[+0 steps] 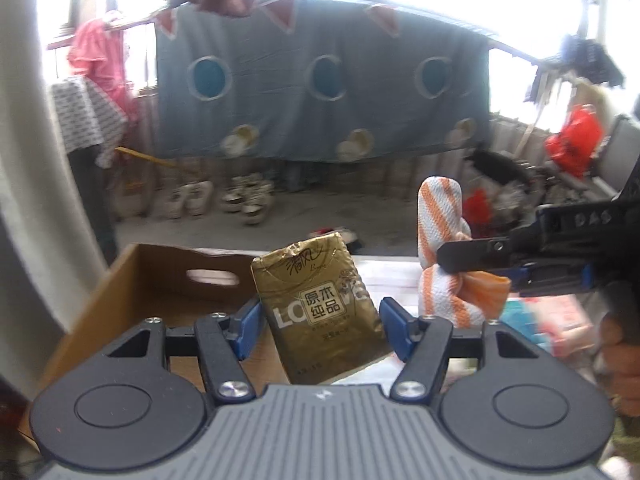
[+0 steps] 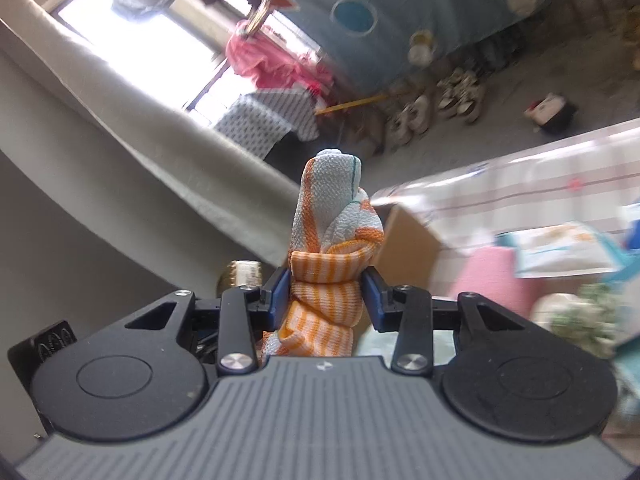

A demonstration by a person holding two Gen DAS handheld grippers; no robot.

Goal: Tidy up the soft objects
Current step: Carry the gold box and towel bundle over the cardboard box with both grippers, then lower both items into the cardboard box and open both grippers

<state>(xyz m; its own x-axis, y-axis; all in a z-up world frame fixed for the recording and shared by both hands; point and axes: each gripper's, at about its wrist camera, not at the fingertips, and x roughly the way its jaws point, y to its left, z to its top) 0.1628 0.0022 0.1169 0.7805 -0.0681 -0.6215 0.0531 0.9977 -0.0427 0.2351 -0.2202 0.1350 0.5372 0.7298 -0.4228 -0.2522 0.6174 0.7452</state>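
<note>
- The gold tissue pack [image 1: 320,312] is pinched between the blue pads of the left gripper [image 1: 320,328], held in the air above the table's near edge, just beside the open cardboard box [image 1: 160,280].
- It looks light and squashy under a slick foil-like wrapper; I judge it could slide out or twist, as it already sits tilted. A hold across its flat middle, as now, seems safest.
- The knotted orange-and-white striped towel [image 2: 332,248] is pinched at its knotted waist by the right gripper [image 2: 326,296], its loose rolled end standing up past the jaws.
- Being soft cloth, it is light, grippy and unbreakable; the knot gives a firm bulge to hold, though the free end will likely flop.
- In the left wrist view the towel [image 1: 444,280] hangs right of the pack, apart from it.
- The box stands at the table's left end, its cut-out handle facing the camera.
- More soft items, pink and pale blue, lie blurred on the table [image 2: 520,176] beyond.
</note>
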